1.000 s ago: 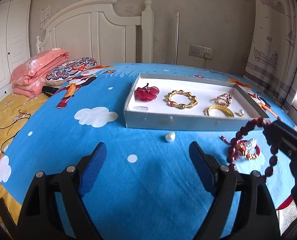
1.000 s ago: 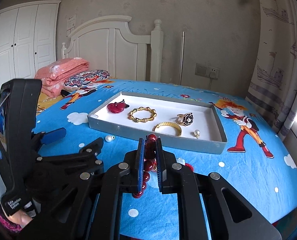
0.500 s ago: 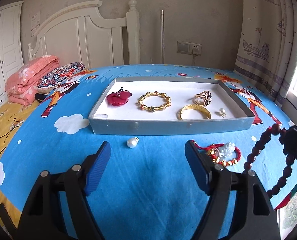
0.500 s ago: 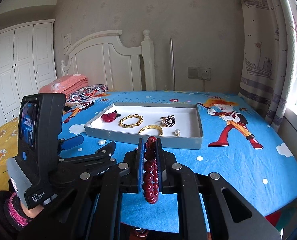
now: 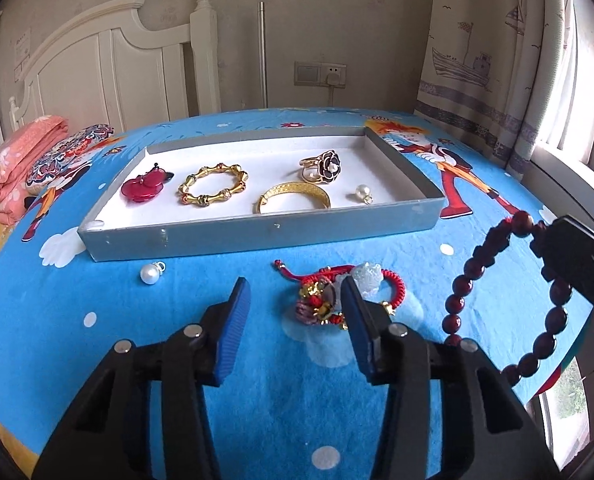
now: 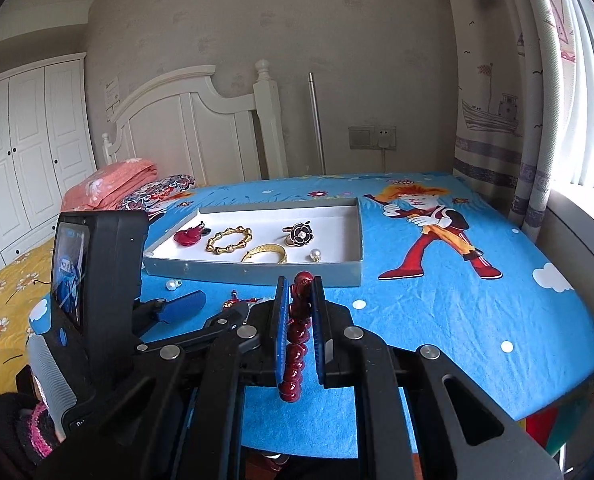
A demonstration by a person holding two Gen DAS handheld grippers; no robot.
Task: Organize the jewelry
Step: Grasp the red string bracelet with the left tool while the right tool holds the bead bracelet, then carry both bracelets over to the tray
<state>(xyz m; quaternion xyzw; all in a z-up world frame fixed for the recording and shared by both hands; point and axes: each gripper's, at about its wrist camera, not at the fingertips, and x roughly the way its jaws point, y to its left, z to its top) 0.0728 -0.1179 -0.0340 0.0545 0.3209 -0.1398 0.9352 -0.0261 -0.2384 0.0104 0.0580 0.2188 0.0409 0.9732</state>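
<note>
The right gripper (image 6: 297,294) has its jaws shut on the dark red bead bracelet (image 6: 295,344). The left gripper (image 5: 297,306) has jaws half open, just closing, nothing between them; the red cord bracelet (image 5: 339,290) lies just ahead, behind the right jaw.

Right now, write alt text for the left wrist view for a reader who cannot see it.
The left claw, open with jaws that have just been closing, hovers over a red cord bracelet on a blue bedsheet. Behind it, a grey tray holds jewelry, with a loose pearl before it. At right, the right claw dangles a dark red bead bracelet.
</note>
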